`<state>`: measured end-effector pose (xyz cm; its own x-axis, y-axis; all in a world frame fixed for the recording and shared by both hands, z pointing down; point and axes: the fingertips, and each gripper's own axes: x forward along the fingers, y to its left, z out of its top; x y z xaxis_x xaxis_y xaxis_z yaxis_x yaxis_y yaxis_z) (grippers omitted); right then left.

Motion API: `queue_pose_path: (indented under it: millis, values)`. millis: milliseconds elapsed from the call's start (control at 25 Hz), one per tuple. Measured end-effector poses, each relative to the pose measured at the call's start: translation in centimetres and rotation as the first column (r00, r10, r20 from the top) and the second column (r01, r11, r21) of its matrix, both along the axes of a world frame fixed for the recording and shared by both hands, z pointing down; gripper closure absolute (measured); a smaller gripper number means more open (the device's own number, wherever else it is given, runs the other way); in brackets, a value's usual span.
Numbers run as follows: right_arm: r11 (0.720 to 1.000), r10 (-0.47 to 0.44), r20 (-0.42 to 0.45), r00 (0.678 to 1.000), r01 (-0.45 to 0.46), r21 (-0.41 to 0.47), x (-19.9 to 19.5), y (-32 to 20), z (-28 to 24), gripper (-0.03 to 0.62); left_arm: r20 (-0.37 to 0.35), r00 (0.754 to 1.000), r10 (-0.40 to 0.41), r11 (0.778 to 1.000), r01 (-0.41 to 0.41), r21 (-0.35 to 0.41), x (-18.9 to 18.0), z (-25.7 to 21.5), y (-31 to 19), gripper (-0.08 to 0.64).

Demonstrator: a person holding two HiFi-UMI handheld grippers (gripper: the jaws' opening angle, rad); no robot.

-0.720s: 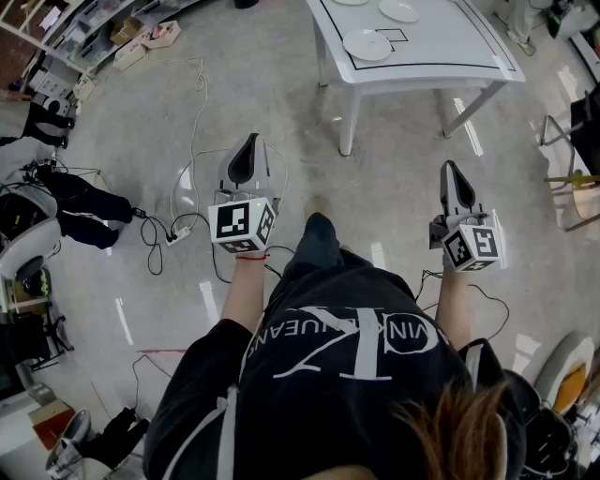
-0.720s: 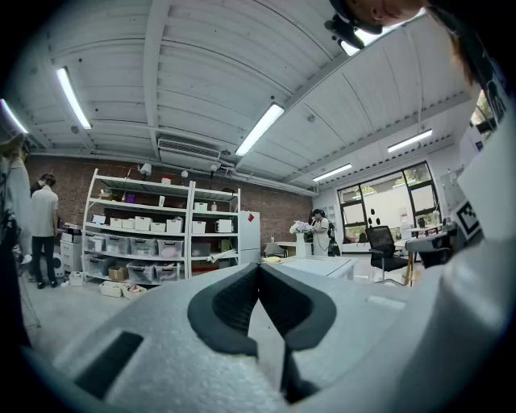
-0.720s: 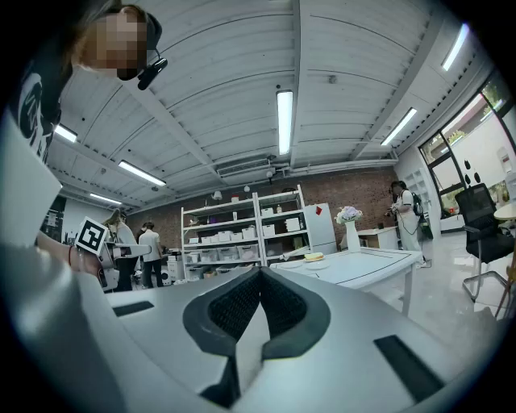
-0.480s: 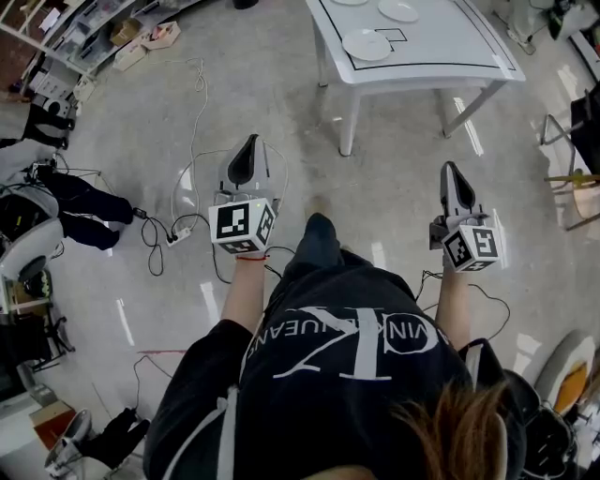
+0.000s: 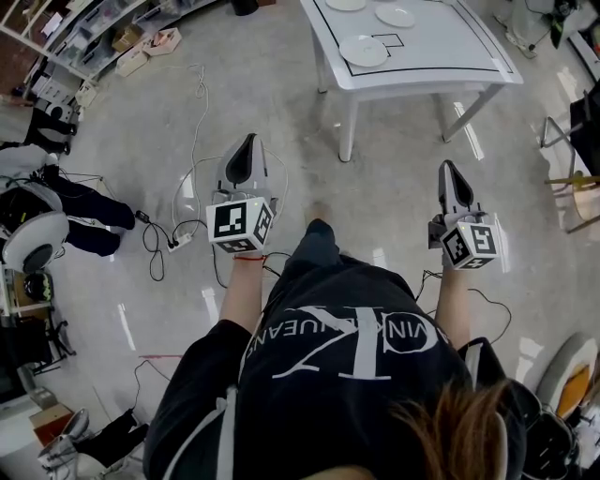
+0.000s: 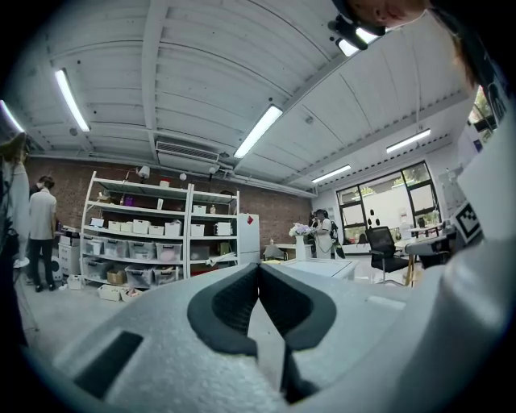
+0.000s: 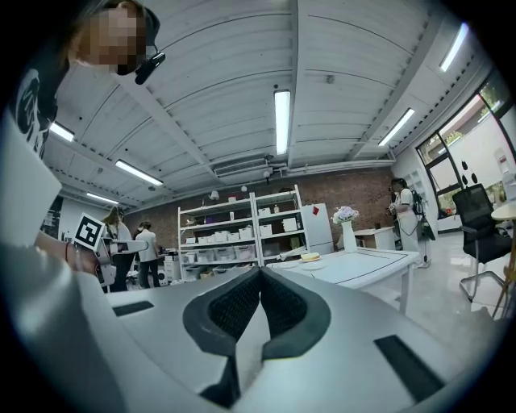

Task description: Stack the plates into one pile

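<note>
1. Location: all task items sit on the white table (image 5: 441,47) at the top of the head view, well apart from both grippers. The near plate (image 5: 364,50) lies by the table's front-left corner, the second plate (image 5: 395,16) is behind it, and the third plate (image 5: 346,4) is cut by the frame edge.
2. Layout: the plates lie flat and separate, none touching, so no pile has been started.
3. Left gripper (image 5: 249,141): held level over the floor (image 5: 281,84) and pointing toward the table. Its own view shows the pads pressed together with nothing between them.
4. Right gripper (image 5: 448,169): same pose, jaws closed tight on nothing. Its view shows the table ahead in the distance.
5. Handling, as a guess: the plates are white, glossy, thin and rigid. They are probably light but slick, and would chip or break if ceramic; the material can't be confirmed from here.
6. Grasp point, as a guess: take the rim, one pad under the raised lip and one on top, from the side nearest the person. The flat centre offers nothing to pinch. Lift level and set down gently to avoid clatter or sliding.
7. Next move likely needs a walk up to the table and opened jaws.
8. Counts: plates visible 3 (one partial), tables with plates 1, grippers 2, items held 0.
</note>
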<state>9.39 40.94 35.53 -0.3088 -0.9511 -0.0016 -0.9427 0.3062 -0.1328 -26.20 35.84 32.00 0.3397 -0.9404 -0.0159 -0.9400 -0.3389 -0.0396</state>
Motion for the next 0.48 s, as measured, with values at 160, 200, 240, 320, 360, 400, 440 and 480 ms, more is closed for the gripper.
queue_pose_path:
  millis: [160, 200, 240, 320, 360, 400, 440, 480]
  values:
    - [1.000, 0.012, 0.017, 1.000, -0.012, -0.001, 0.4, -0.1, -0.1, 0.533, -0.009, 1.000, 0.025, 1.000, -0.025, 0.004, 0.7, -0.3, -0.5, 0.462]
    - [1.000, 0.011, 0.025, 1.000, -0.011, -0.004, 0.5, -0.2, 0.0, 0.525, -0.012, 1.000, 0.029, 1.000, -0.029, 0.000, 0.9, -0.2, -0.8, 0.447]
    - [1.000, 0.009, 0.031, 0.999, -0.009, -0.008, 0.7, -0.3, 0.2, 0.523, -0.016, 0.999, 0.030, 1.000, -0.031, -0.005, 1.2, 0.0, -1.1, 0.449]
    - [1.000, 0.005, 0.033, 0.999, -0.004, -0.019, 1.0, -0.8, 0.8, 0.511, -0.024, 0.999, 0.036, 0.999, -0.036, -0.016, 1.9, 0.5, -1.8, 0.454]
    - [1.000, 0.004, 0.031, 1.000, -0.004, -0.025, 1.2, -1.1, 1.1, 0.506, -0.025, 0.999, 0.042, 0.999, -0.043, -0.023, 2.3, 0.8, -2.2, 0.457]
    - [1.000, 0.007, 0.030, 1.000, -0.006, -0.031, 1.5, -1.5, 1.3, 0.500, -0.024, 0.999, 0.049, 0.998, -0.049, -0.031, 2.8, 1.2, -2.7, 0.460]
    - [0.999, 0.011, 0.032, 0.999, -0.010, -0.037, 1.8, -1.8, 1.4, 0.495, -0.021, 0.998, 0.054, 0.998, -0.055, -0.041, 3.1, 1.4, -3.2, 0.465]
    - [0.999, 0.016, 0.036, 0.999, -0.014, -0.043, 2.0, -2.2, 1.6, 0.494, -0.019, 0.998, 0.057, 0.997, -0.058, -0.049, 3.2, 1.7, -3.7, 0.468]
